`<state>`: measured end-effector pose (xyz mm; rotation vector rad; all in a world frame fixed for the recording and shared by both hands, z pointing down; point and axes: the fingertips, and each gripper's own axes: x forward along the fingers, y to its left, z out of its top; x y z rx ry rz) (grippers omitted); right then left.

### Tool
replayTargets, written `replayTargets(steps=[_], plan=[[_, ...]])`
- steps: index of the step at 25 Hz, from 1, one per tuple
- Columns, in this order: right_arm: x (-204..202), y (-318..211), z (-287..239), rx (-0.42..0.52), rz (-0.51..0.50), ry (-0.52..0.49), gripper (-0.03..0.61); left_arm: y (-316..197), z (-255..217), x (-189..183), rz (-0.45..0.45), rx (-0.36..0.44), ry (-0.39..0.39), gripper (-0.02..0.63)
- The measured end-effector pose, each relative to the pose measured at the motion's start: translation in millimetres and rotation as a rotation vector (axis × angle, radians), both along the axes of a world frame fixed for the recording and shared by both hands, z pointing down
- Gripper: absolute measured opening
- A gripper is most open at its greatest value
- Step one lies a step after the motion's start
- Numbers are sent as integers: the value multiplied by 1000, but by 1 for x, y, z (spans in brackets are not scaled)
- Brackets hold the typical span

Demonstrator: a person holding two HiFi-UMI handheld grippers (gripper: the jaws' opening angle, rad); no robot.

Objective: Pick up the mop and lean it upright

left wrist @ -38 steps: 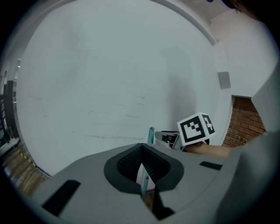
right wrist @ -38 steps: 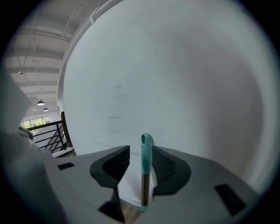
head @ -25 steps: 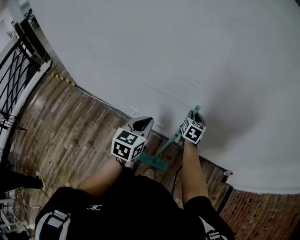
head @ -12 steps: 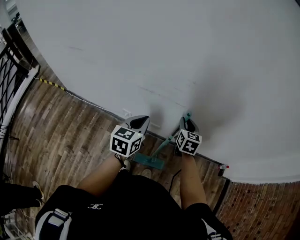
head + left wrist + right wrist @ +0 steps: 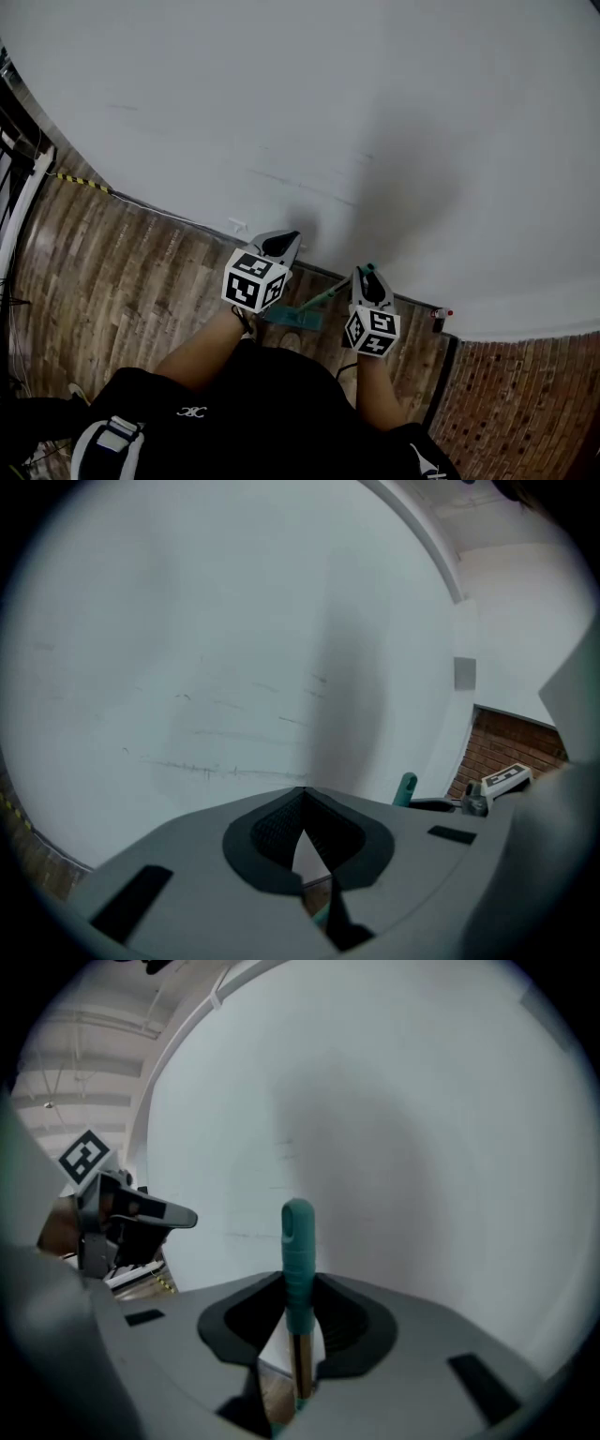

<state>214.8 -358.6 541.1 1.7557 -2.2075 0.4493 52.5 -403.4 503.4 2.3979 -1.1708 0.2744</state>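
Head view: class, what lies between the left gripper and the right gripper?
The mop: its teal shaft slants from the right gripper, shut on the handle, down to its flat head on the wood floor. The head view shows it.

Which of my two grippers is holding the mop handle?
The right gripper: its jaws clamp the teal mop handle. The left gripper is shut on nothing.

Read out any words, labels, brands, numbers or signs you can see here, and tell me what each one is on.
Nothing here can be read as text.
Black shirt: a small white emblem, too small to read.
Marker cubes: black-and-white square patterns, no letters or numbers.
Teal mop handle: no print.
White wall: scuffs only, no sign.
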Motion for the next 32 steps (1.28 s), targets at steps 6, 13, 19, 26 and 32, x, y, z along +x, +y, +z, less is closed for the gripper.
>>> replayTargets(steps=[6,13,19,26,32], plan=[[-13,24,-1,-4,-8,-29,111,-1,4,18,62,-3,-9,-8],[-16,31,0,-10,-2,-21,114,4,7,28,109,-4,-45,-8],[-12,33,0,-13,18,-22,112,8,2,33,132,31,-69,-8],[-16,36,-1,-8,14,-17,112,12,2,36,140,26,-57,-8],[-16,30,1,-10,2,-17,112,12,-1,29,107,19,-49,-8]])
